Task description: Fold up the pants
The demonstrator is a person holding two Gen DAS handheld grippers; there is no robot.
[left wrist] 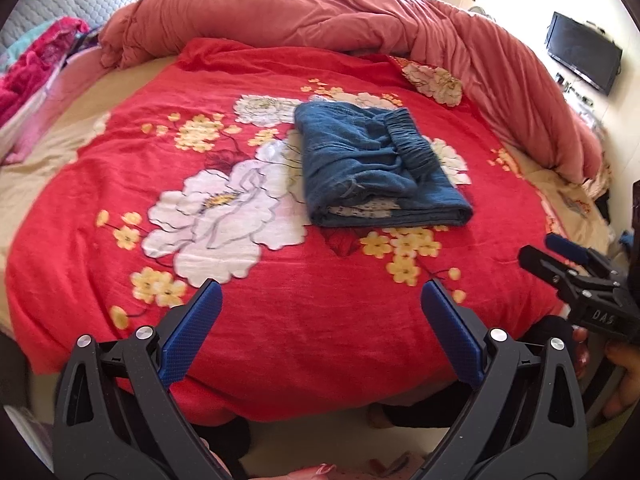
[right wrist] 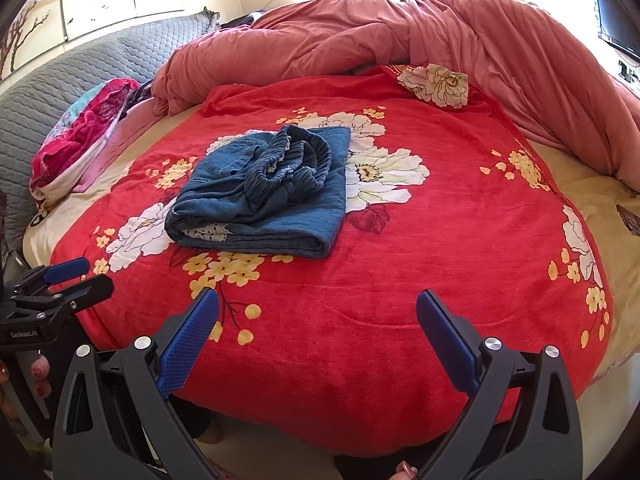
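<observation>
The folded pants point(left wrist: 380, 168) lie on the red blanket point(left wrist: 280, 320), well ahead of both claws, left point(left wrist: 322, 308) and right point(right wrist: 318, 316), which gape wide, holding nothing.

Black claw point(left wrist: 322, 300) frames, blue textured pads point(left wrist: 192, 336), silver screws.

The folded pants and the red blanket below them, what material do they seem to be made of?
The folded pants look like soft blue denim or a denim-like cotton: matte, faded weave, with a gathered elastic waistband on top. The red blanket looks like plush fleece or chenille: a short fuzzy pile with printed flowers. Neither can be told for certain.
</observation>
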